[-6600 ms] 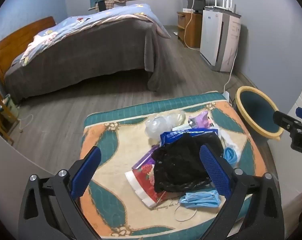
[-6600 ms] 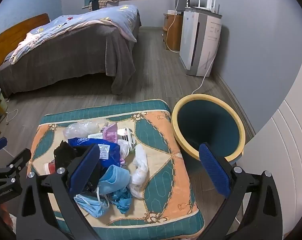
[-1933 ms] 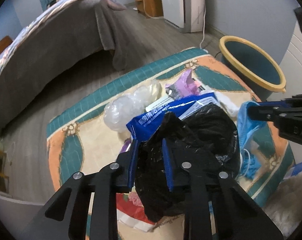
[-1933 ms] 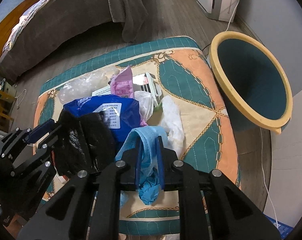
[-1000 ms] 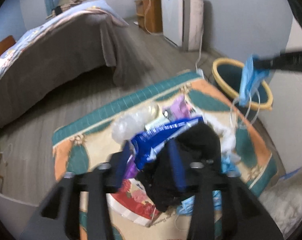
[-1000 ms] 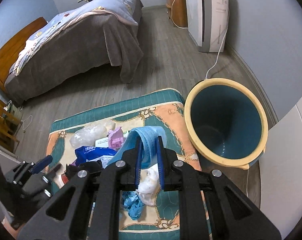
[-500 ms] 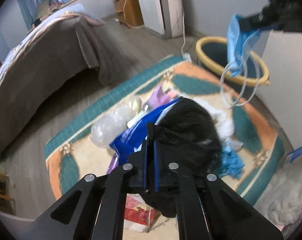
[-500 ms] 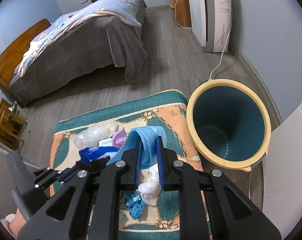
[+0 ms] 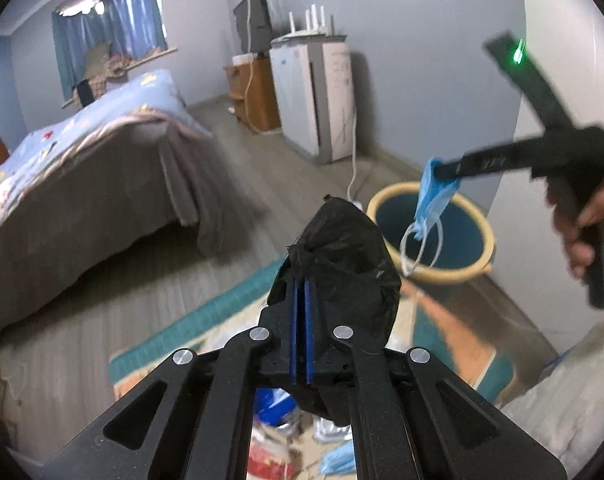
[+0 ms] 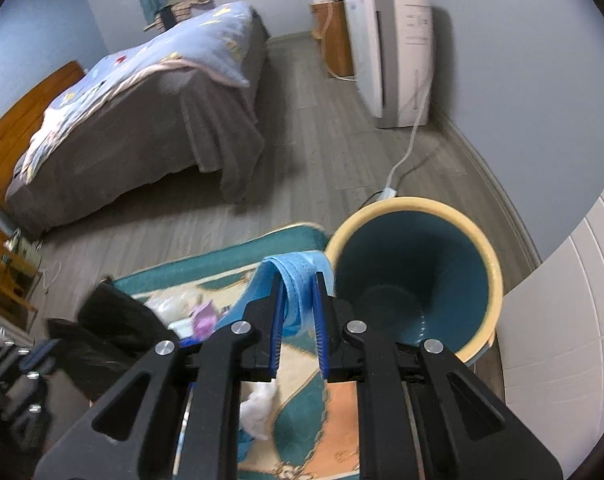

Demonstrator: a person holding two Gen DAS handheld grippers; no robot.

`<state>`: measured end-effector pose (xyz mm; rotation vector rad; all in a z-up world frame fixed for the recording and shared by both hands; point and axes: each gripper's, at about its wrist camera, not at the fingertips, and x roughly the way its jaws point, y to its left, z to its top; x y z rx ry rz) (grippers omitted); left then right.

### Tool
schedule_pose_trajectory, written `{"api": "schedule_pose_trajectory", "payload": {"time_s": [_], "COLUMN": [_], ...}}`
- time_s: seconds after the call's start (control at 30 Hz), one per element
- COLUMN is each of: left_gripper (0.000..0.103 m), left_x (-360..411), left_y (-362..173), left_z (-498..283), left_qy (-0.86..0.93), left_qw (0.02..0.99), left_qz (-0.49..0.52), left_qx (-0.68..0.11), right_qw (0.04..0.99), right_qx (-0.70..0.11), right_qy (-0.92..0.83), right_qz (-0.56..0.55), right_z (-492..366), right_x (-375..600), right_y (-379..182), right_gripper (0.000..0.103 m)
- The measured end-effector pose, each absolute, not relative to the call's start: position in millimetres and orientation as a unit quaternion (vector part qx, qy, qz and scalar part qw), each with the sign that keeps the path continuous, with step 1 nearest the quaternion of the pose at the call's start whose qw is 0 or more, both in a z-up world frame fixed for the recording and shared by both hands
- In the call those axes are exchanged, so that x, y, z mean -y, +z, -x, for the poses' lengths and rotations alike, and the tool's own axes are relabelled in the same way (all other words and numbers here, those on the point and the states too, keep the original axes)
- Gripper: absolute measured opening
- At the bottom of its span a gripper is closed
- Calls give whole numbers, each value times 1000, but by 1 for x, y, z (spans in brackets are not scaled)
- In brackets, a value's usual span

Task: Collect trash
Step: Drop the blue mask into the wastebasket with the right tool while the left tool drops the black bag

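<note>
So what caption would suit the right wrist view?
Right gripper holds a blue face mask beside the yellow-rimmed bin.

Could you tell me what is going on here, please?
A person is clearing trash off a patterned teal and orange cushion. The left gripper is shut on a crumpled black plastic bag. The right gripper is shut on a blue face mask, which hangs near the yellow-rimmed teal bin. More litter remains on the cushion.
</note>
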<state>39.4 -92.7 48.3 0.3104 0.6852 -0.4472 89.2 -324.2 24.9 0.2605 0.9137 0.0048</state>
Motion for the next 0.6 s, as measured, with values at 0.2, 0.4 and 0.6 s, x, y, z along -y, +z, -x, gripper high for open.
{"api": "schedule_pose_trajectory", "payload": {"time_s": [0.2,0.4,0.6], "left_gripper": [4,4,4], "left_x": [120,169,216], "left_y": [72,54,14], "left_z": [-67,-100,-128], "left_qy": [-233,-239,-249], "left_qw": [907,896,880], "left_qz": [-141,-161,-169], "left_qx": [-321,-336,-369], "right_qw": [885,872,860], "right_qx": [-445,-455,-468], "right_qy": [-29,-81,-139], "right_qz": [-133,-165,-148], "right_z": [-109,-122,-128], "right_x": [359,409,442], "right_y": [11,-13,-35], "right_gripper": [13,13,13]}}
